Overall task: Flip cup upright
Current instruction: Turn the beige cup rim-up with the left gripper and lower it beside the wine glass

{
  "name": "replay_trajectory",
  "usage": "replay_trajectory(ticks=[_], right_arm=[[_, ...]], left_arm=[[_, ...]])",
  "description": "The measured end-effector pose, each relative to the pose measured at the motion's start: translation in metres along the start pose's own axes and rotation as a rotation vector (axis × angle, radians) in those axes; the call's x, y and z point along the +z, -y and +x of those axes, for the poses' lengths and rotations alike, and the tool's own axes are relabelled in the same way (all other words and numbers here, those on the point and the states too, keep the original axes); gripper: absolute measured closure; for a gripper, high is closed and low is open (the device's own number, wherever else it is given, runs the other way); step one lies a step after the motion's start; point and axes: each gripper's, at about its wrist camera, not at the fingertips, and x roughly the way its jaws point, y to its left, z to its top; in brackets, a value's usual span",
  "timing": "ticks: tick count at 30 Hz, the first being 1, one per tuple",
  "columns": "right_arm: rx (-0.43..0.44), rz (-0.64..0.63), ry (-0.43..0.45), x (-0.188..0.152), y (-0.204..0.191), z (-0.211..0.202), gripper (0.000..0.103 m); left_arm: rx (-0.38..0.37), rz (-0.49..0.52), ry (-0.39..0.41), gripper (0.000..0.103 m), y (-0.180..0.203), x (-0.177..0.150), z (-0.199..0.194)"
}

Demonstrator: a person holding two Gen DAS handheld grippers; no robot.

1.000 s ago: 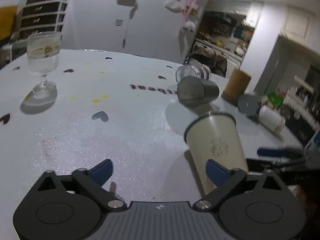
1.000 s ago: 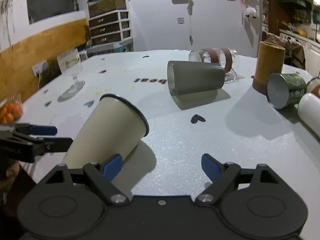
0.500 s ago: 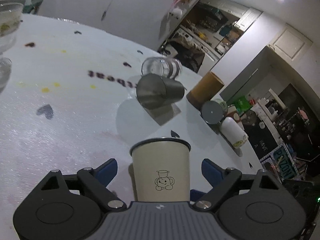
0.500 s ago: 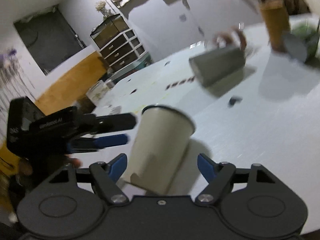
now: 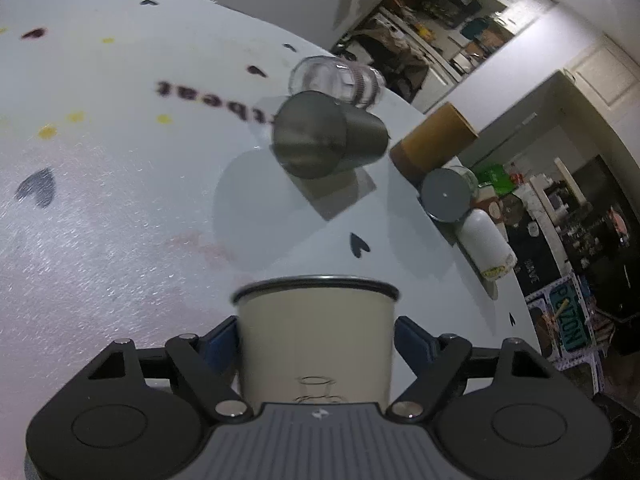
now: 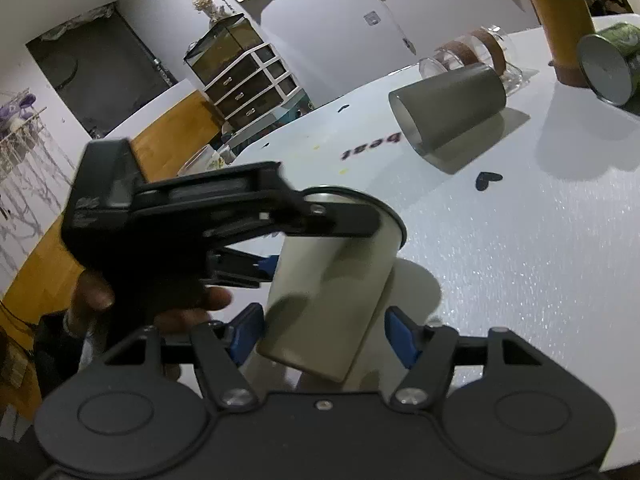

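Your white table [image 5: 100, 208] carries a grey metal cup [image 5: 320, 140] lying on its side at the far centre. Nearer you, the cream cup [image 5: 316, 336] sits rim-up, clamped in your left gripper [image 5: 316, 338], whose pads [image 5: 218, 340] press its walls. Your right gripper [image 6: 324, 334] is spread, its fingers flanking the cream cup's base without touching

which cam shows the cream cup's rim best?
Left wrist: the cream cup sits centred between the left gripper, its dark rim unobstructed. In the right wrist view the left gripper hides part of the rim; the cup looks tilted.
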Motion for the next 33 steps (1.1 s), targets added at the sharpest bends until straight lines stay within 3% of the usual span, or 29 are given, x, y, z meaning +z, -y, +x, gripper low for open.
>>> replay_trajectory(ticks=[4, 8, 12, 16, 25, 29, 33], right_arm=[[-0.011, -0.056, 0.003, 0.0, -0.008, -0.001, 0.039], [-0.021, -0.126, 0.017, -0.002, -0.018, -0.004, 0.039], [-0.012, -0.159, 0.048, -0.003, -0.023, -0.008, 0.033], [-0.031, -0.168, 0.06, -0.002, -0.025, -0.009, 0.031], [-0.096, -0.199, 0.077, -0.005, -0.027, -0.007, 0.031], [-0.105, -0.198, 0.078, -0.005, -0.025, -0.006, 0.031], [-0.117, -0.205, 0.081, -0.005, -0.025, -0.004, 0.031]], left_arm=[[0.011, 0.026, 0.025, 0.026, 0.004, -0.003, -0.009], [0.057, 0.138, 0.156, 0.026, 0.019, -0.014, -0.036], [0.201, 0.261, 0.327, 0.026, 0.033, -0.021, -0.063], [0.322, 0.311, 0.46, 0.026, 0.032, -0.008, -0.072], [0.545, 0.201, 0.648, 0.026, -0.018, 0.062, -0.075], [0.634, 0.167, 0.675, 0.026, -0.04, 0.085, -0.072], [0.672, 0.16, 0.669, 0.026, -0.052, 0.095, -0.064]])
